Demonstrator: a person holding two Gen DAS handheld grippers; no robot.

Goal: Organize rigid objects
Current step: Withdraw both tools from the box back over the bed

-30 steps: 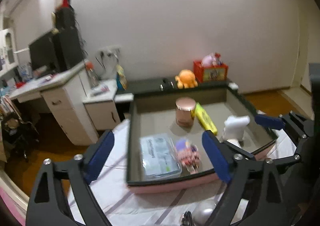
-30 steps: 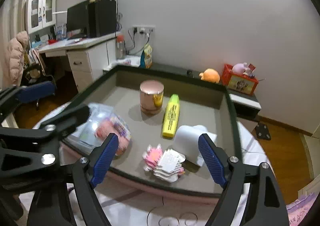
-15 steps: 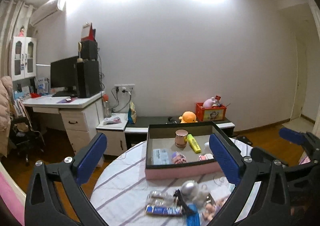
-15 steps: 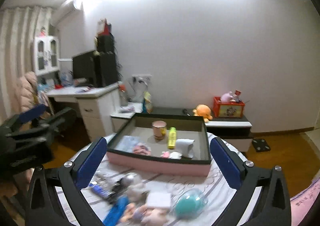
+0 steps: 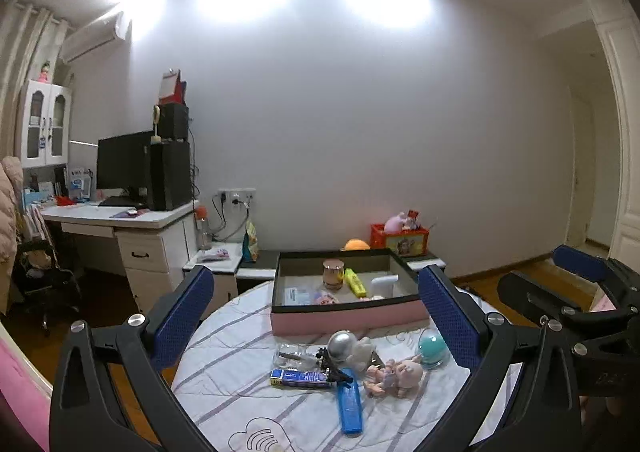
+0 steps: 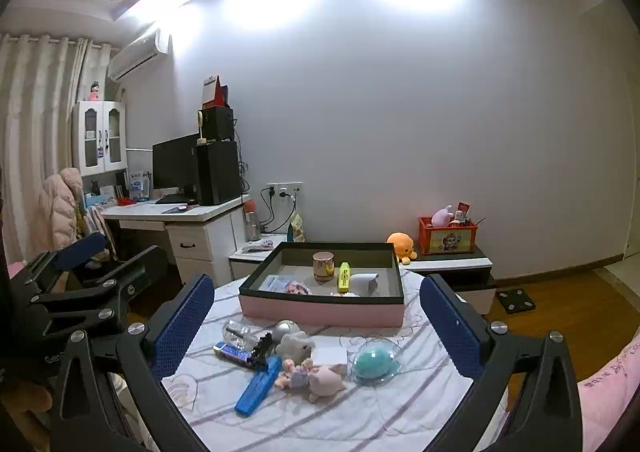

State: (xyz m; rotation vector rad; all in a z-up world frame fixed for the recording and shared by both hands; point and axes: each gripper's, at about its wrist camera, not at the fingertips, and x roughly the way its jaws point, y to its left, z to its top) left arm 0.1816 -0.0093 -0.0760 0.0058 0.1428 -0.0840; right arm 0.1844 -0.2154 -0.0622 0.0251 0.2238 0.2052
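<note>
A pink box with a dark rim (image 5: pixel 348 318) (image 6: pixel 320 312) stands on the far side of the round table. It holds a copper jar (image 5: pixel 333 274) (image 6: pixel 323 266), a yellow highlighter (image 5: pixel 355 282) (image 6: pixel 343 276), a white object (image 6: pixel 366 283) and a packet. Nearer lie a blue case (image 5: pixel 349 400) (image 6: pixel 259 384), a silver ball (image 5: pixel 341 344), a teal ball (image 5: pixel 432 346) (image 6: pixel 374 362), a pink toy (image 6: pixel 316 374) and a blue tube (image 5: pixel 298 373). My left gripper (image 5: pixel 316 316) and right gripper (image 6: pixel 316 316) are open, empty and held back from the table.
The table has a white striped cloth (image 6: pixel 360 412). A white desk with a monitor (image 5: pixel 132 219) stands at the left. A low cabinet (image 6: pixel 444 264) with an orange plush and a red box is behind the table. Wooden floor lies to the right.
Both grippers have pulled back and up from over the box. The whole table and the loose objects in front of the box have come into view.
</note>
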